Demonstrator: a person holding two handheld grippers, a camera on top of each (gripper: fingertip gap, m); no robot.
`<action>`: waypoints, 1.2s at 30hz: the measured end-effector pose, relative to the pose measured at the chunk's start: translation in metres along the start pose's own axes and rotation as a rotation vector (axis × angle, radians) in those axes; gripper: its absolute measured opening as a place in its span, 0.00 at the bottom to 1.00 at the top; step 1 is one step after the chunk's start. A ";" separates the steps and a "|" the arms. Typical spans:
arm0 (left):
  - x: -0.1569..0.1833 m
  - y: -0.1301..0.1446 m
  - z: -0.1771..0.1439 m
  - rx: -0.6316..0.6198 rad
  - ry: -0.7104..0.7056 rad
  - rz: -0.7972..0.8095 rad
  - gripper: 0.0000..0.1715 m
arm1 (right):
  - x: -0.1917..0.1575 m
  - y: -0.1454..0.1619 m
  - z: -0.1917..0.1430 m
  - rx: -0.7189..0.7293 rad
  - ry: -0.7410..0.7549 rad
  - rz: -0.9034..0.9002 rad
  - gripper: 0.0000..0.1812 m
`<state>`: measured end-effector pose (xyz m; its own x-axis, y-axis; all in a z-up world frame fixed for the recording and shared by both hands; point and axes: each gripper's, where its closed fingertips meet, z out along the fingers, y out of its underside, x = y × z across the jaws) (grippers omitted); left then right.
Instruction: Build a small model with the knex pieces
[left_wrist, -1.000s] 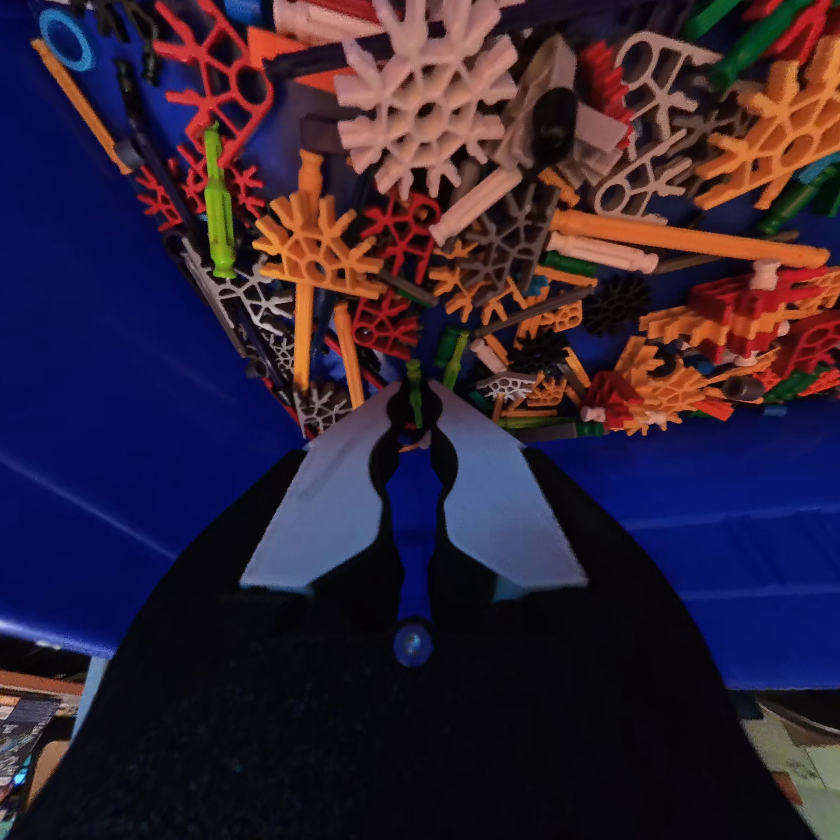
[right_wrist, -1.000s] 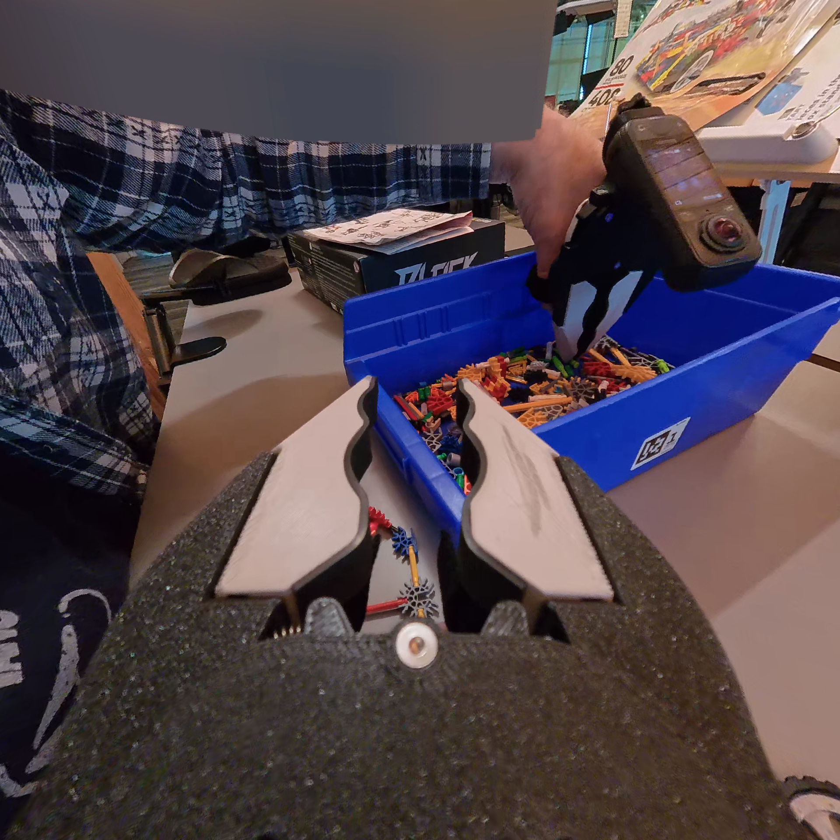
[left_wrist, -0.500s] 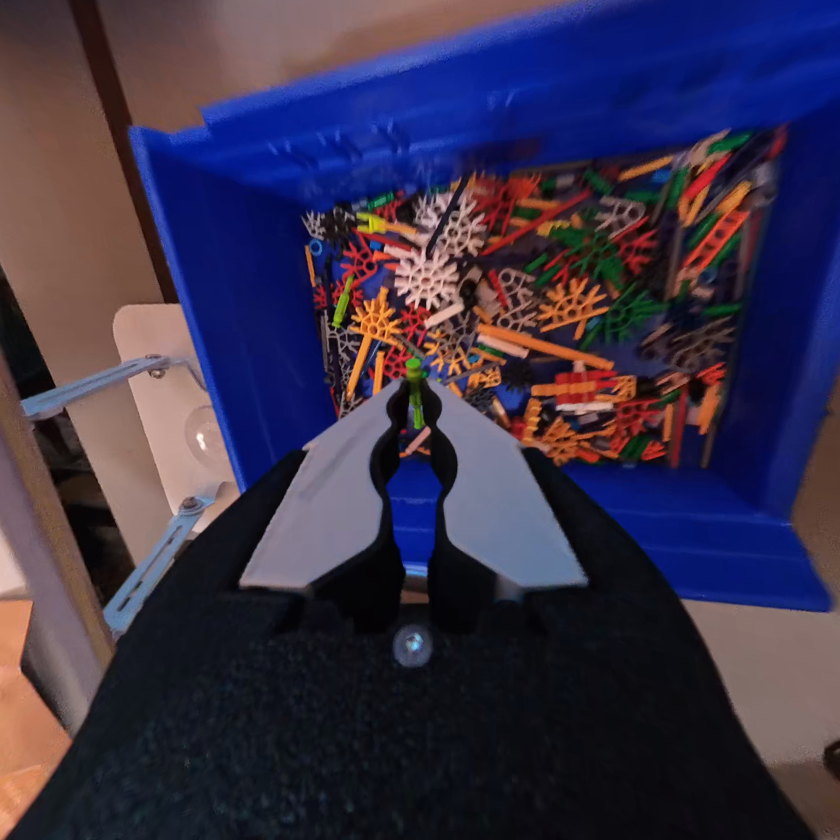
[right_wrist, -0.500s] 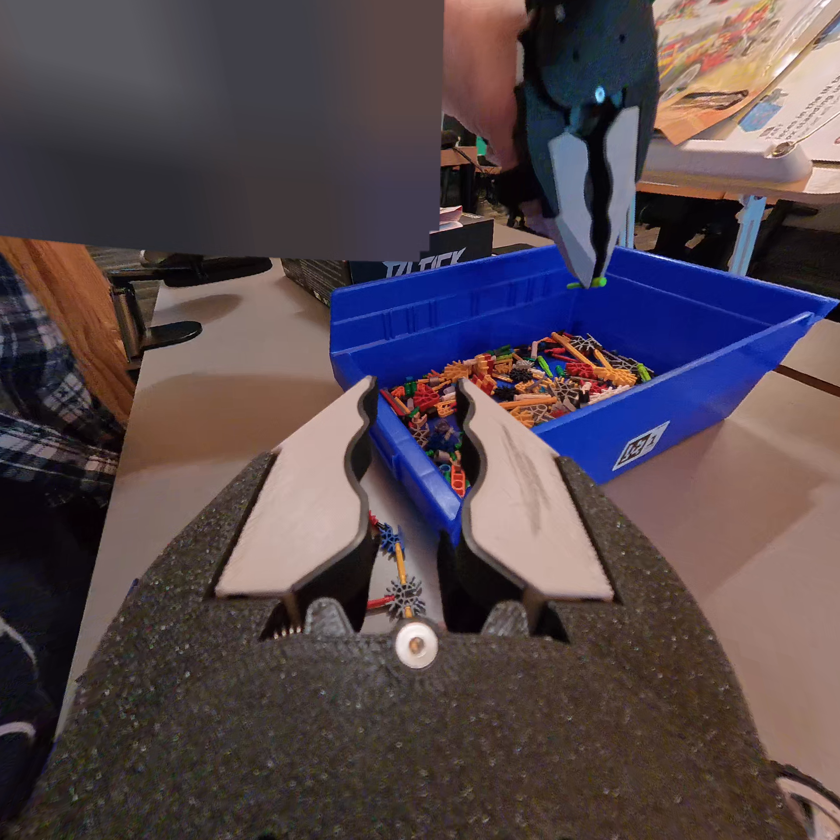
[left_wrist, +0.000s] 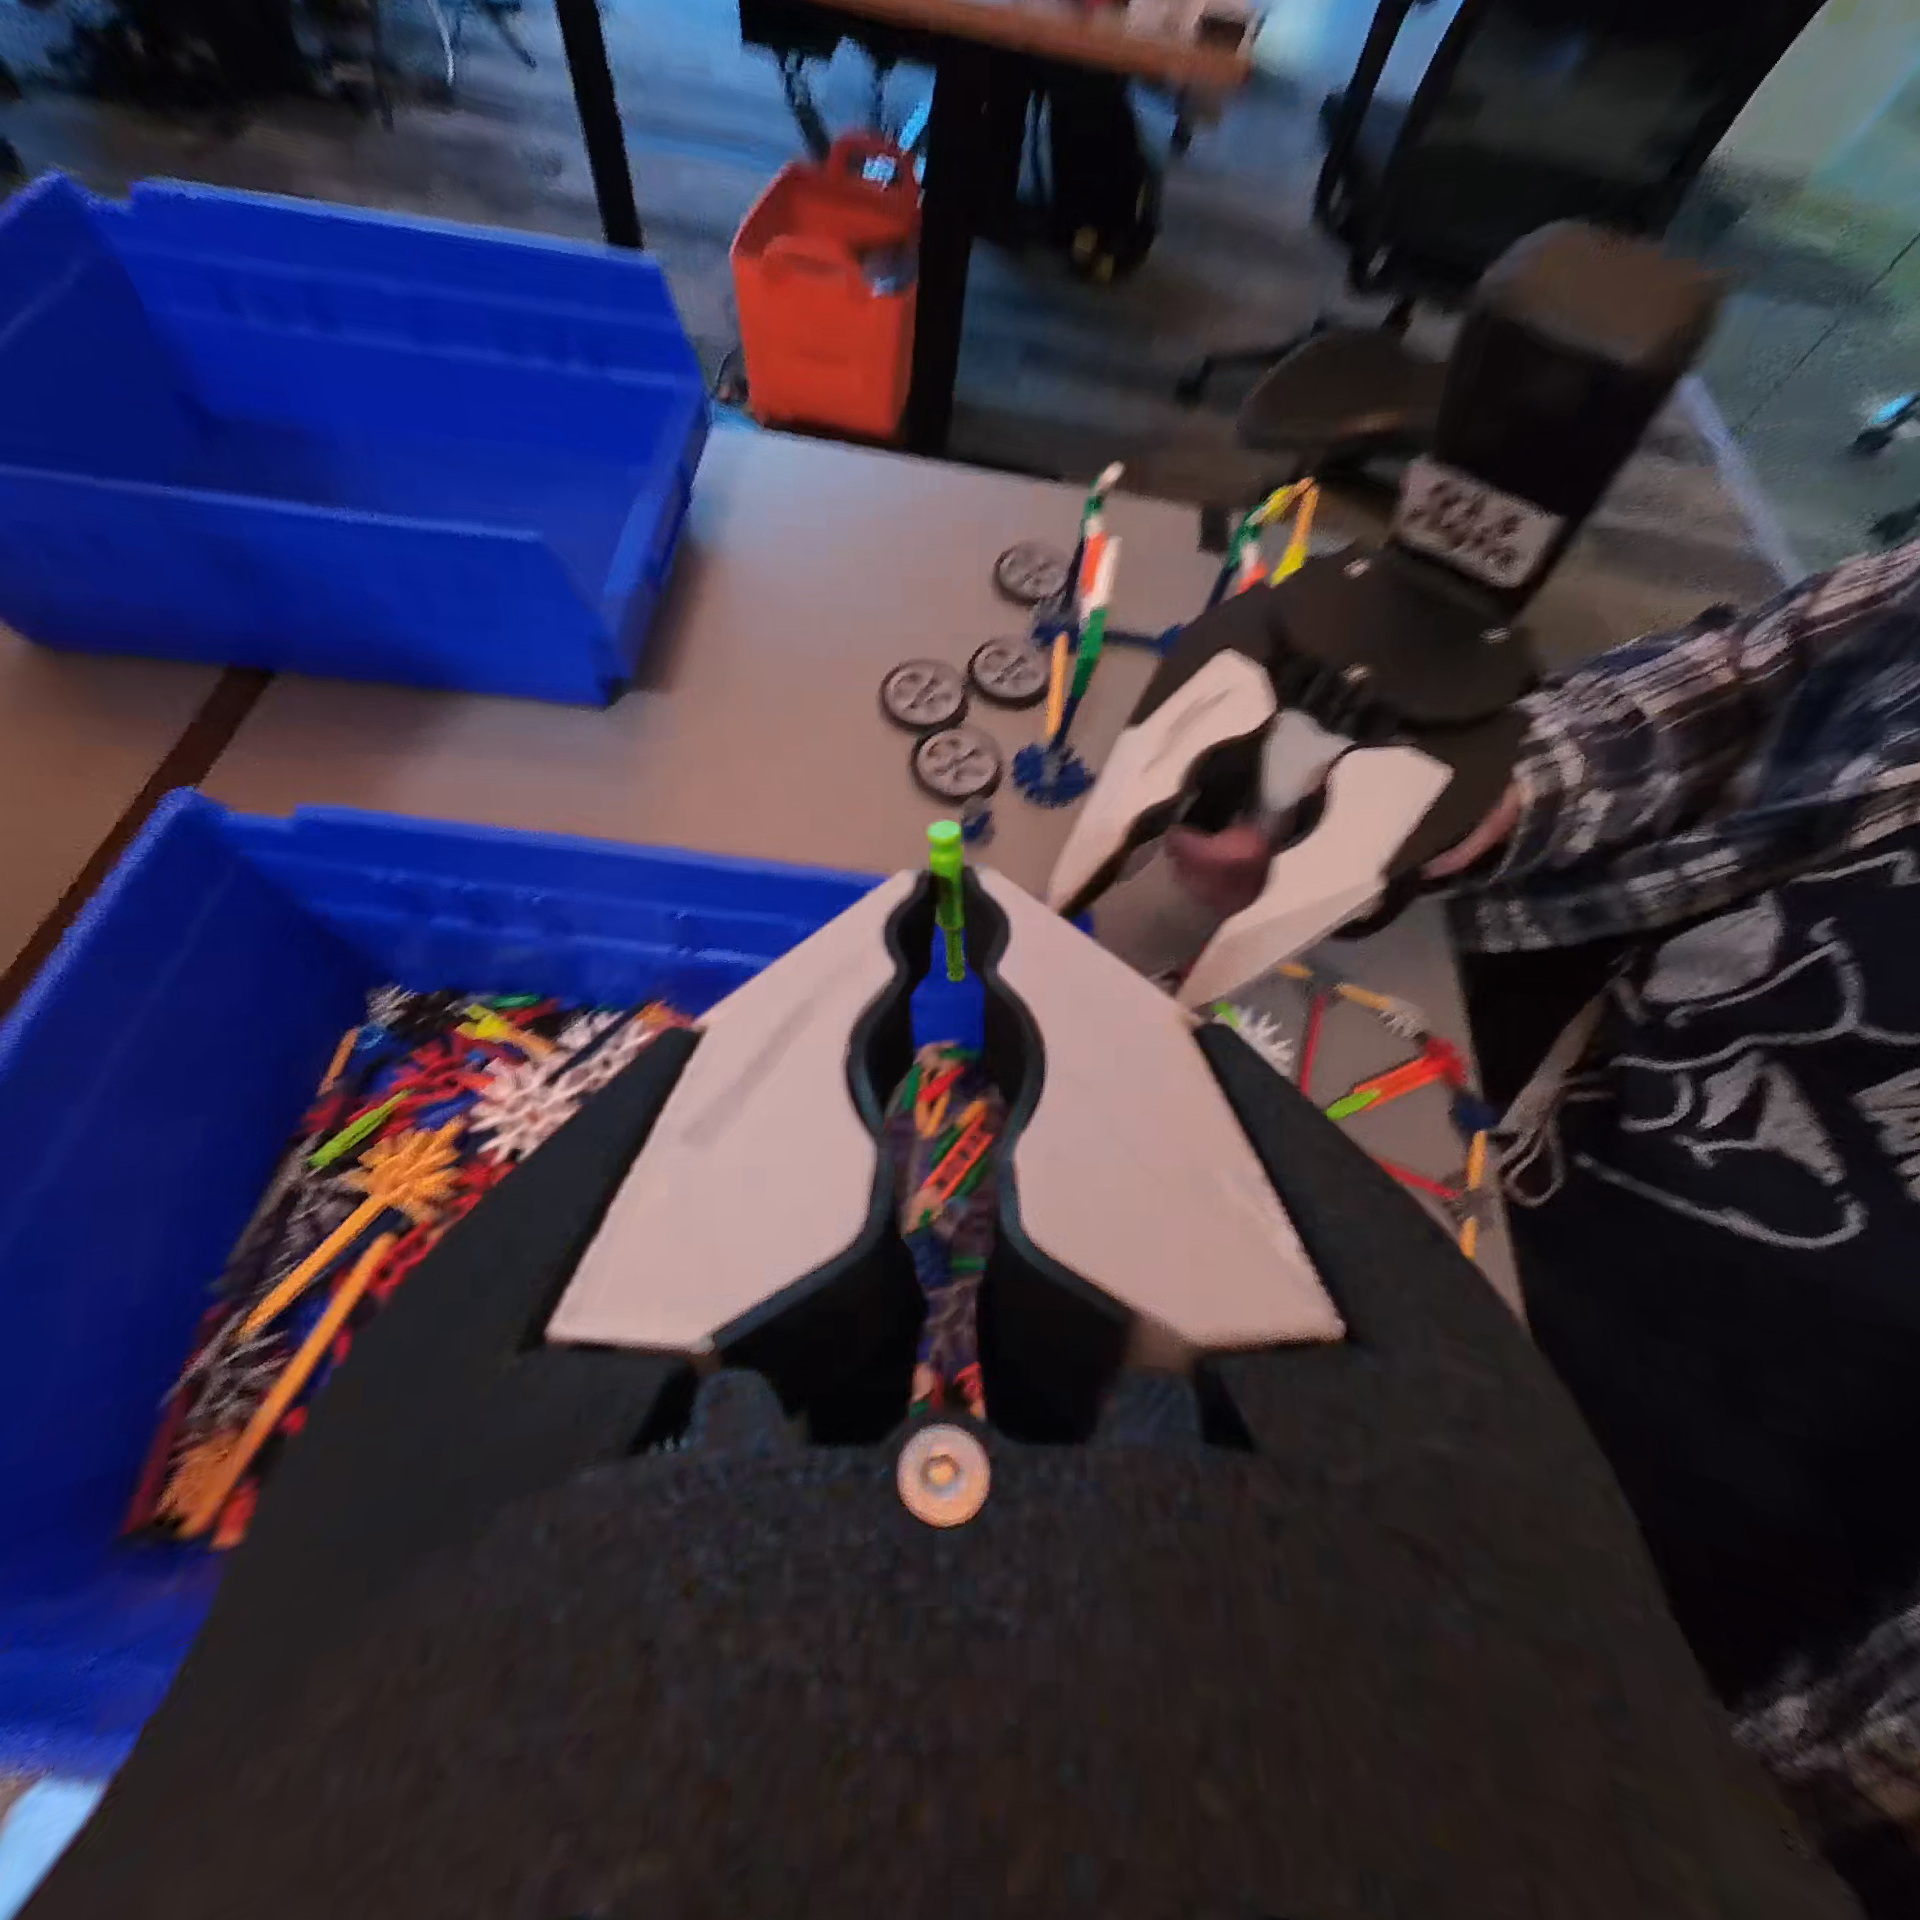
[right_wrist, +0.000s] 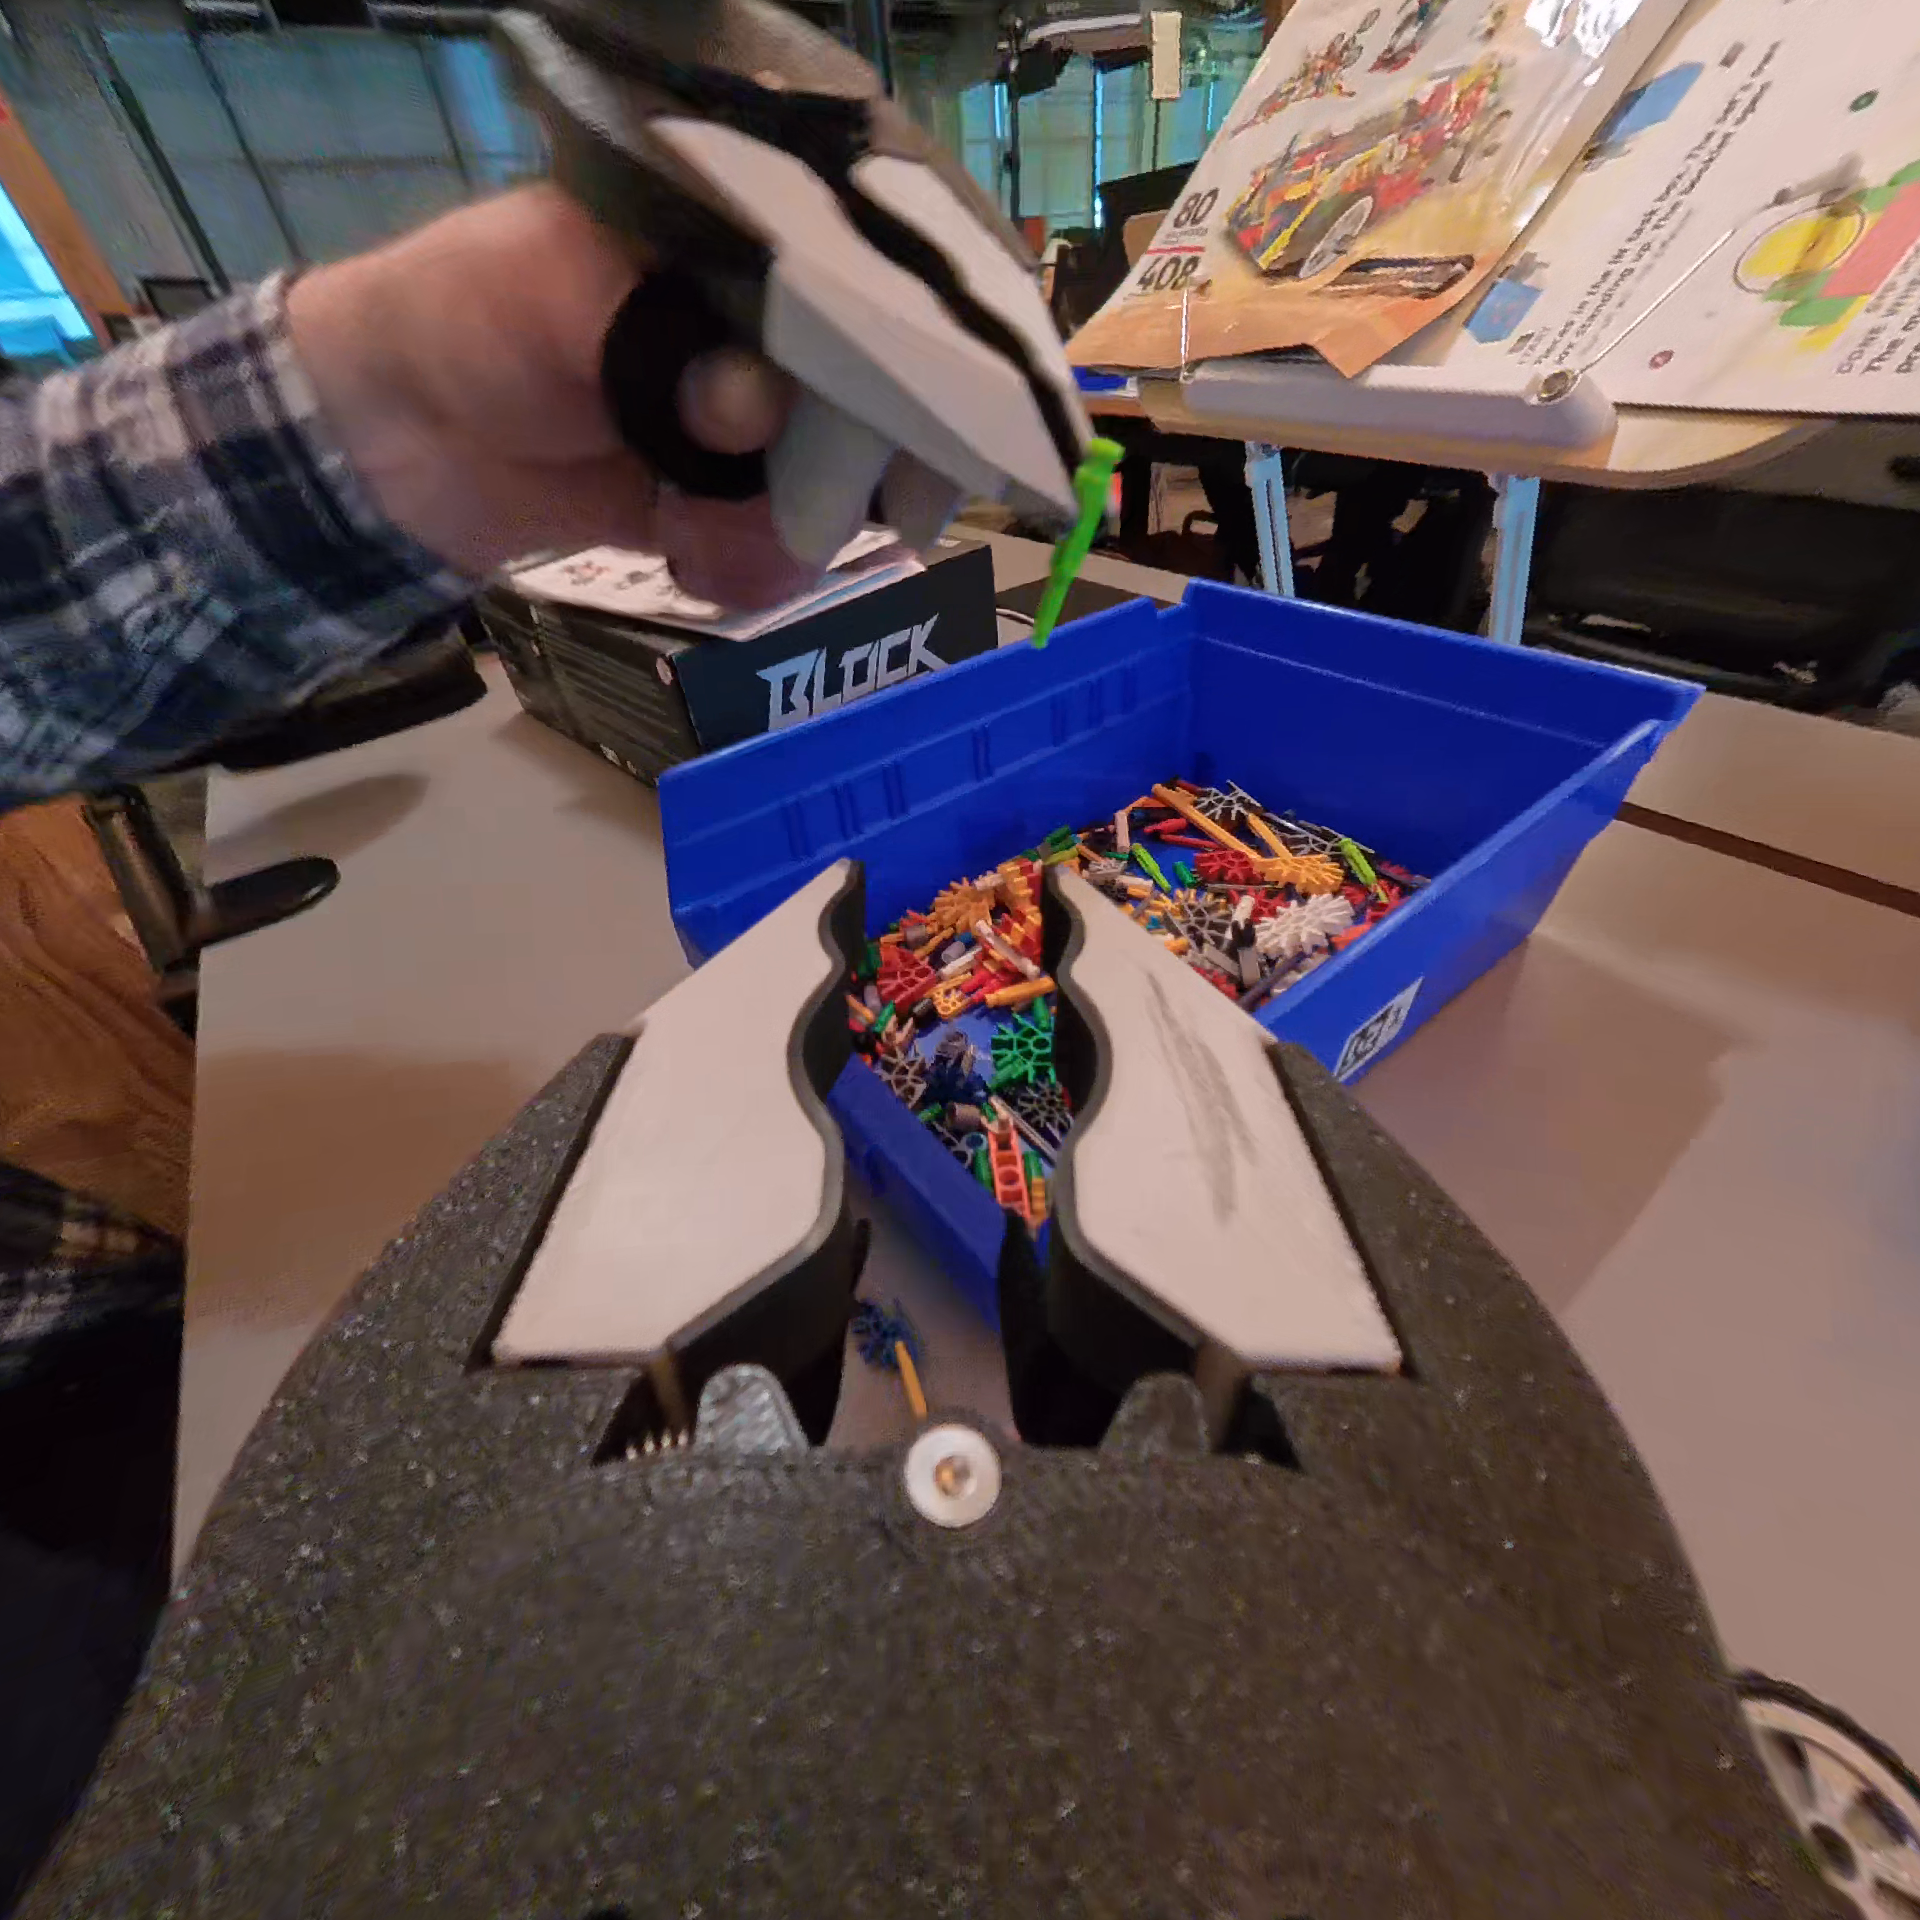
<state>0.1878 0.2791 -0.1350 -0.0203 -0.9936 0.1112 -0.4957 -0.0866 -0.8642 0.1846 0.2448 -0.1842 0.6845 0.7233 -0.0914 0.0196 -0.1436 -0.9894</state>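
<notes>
Left tongs (left_wrist: 948, 894): clamped on a lime-green rod (left_wrist: 945, 883), its tip poking out past them, held above the blue bin (left_wrist: 125, 1039).
Right tongs (right_wrist: 951, 904): apart, holding nothing, over the bin's near corner.
Left view only: black wheels (left_wrist: 956, 764) and a partly built frame (left_wrist: 1382, 1081) on the tabletop (left_wrist: 790, 644), beyond the tongs.
Right view only: the rod's whole length; an instruction sheet (right_wrist: 1382, 197), somewhat blurred, likely on a stand.
</notes>
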 end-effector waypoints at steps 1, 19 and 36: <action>0.010 -0.002 0.003 0.024 0.011 0.002 0.02 | 0.000 -0.002 0.002 0.000 -0.001 0.019 0.18; 0.062 -0.007 0.021 0.257 0.106 -0.099 0.02 | -0.017 -0.032 -0.003 0.076 -0.117 0.106 0.02; 0.111 0.069 0.008 -0.030 -0.055 0.095 0.14 | -0.033 -0.004 -0.051 -0.064 -0.114 0.086 0.01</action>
<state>0.1588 0.1620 -0.1863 -0.0211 -0.9998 0.0013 -0.5196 0.0099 -0.8543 0.1990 0.1869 -0.1719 0.5983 0.7782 -0.1910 0.0136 -0.2481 -0.9686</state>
